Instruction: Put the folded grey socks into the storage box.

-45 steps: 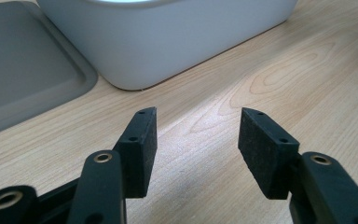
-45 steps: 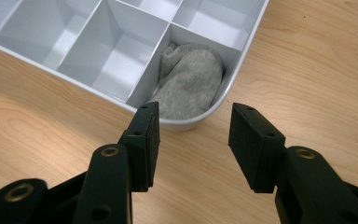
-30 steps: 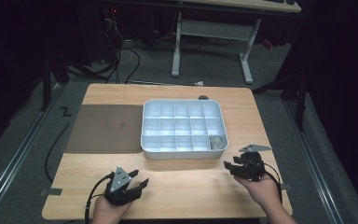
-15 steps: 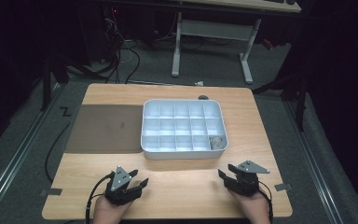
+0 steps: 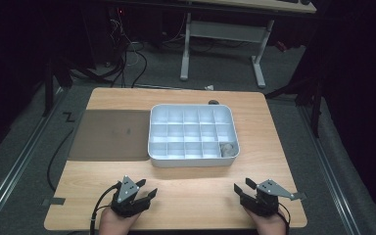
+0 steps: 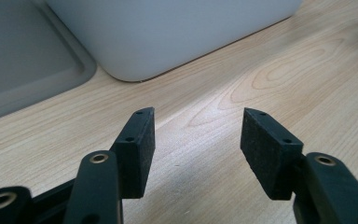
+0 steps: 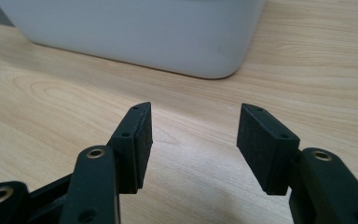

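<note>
Tray [image 5: 194, 159]: white, with many compartments, stood on the middle of the bench [image 5: 186, 196], beyond both grippers and well apart from them. One small grey thing [image 5: 228, 148] lay in the near right corner compartment; could not tell what. Grey mat [image 5: 110, 134] lay flat just left of the tray, edge close to the tray wall. Left gripper [image 5: 149, 192] rested low at the near edge, in a hand [image 5: 117, 223], jaws apart, nothing between them, only bare wood. Seen along this gripper: tray corner and mat corner ahead. Right gripper [image 5: 239, 185] at the near right edge, also in a hand [image 5: 267, 224], jaws apart and just been opening wider, nothing between the pads [image 7: 137, 140]. Seen along this gripper: tray wall ahead, not touched.
</note>
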The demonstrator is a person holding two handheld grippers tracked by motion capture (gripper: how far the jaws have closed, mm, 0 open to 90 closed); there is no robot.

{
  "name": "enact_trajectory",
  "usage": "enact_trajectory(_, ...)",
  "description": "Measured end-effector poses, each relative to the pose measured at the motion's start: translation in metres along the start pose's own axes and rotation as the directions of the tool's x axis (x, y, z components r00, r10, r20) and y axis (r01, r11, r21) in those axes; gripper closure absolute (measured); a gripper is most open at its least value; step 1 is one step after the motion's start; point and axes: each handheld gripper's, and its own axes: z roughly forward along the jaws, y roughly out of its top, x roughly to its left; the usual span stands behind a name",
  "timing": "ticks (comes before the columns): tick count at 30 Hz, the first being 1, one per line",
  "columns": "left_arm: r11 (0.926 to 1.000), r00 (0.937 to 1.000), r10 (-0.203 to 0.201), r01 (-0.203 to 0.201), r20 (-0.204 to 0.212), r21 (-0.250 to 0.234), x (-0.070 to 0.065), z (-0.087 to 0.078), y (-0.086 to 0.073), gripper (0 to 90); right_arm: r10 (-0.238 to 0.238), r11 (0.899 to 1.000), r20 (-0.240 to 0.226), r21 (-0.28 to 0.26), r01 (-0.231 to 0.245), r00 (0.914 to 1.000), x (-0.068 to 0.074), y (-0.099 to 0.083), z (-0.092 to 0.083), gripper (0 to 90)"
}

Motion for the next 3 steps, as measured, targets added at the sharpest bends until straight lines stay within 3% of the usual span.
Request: enact_trajectory(3, 1.0000, 1.0000, 0.004, -0.004, 0.004, 0.002, 0.0024, -0.0007, -0.0001, 45.9, -0.002, 1.000, 0.005, 0.002, 0.002, 1.0000, -0.0003, -0.0004, -0.0002, 46.0)
